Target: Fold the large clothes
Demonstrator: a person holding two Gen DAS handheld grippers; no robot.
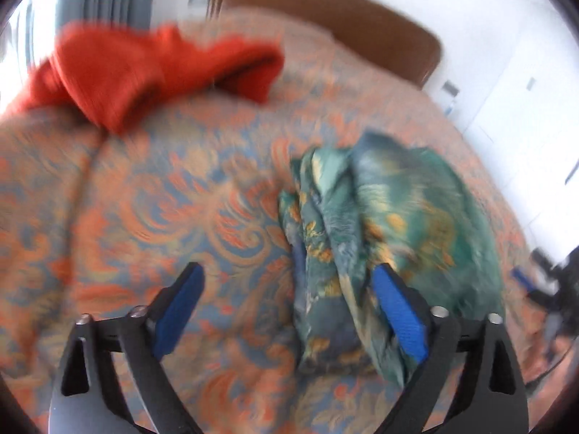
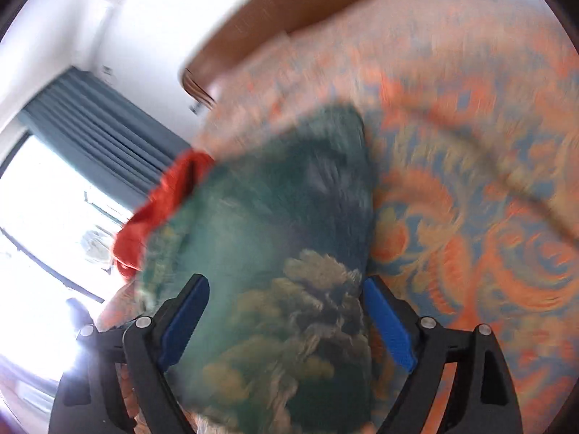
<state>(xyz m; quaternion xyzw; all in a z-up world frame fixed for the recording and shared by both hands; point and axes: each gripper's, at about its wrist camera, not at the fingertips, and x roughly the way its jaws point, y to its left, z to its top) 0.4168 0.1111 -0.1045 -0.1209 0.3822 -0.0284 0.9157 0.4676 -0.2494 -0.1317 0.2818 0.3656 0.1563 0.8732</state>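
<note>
Two grippers, both with fingers spread wide and gripping nothing: left gripper has the bunched green floral-print garment lying slack between its blue-padded fingers, right gripper straddles the same garment without pressing it. Garment sits on the bed's orange-and-blue patterned bedspread. Crumpled red cloth lies well apart up the bed toward the brown wooden headboard; frames blurred.
</note>
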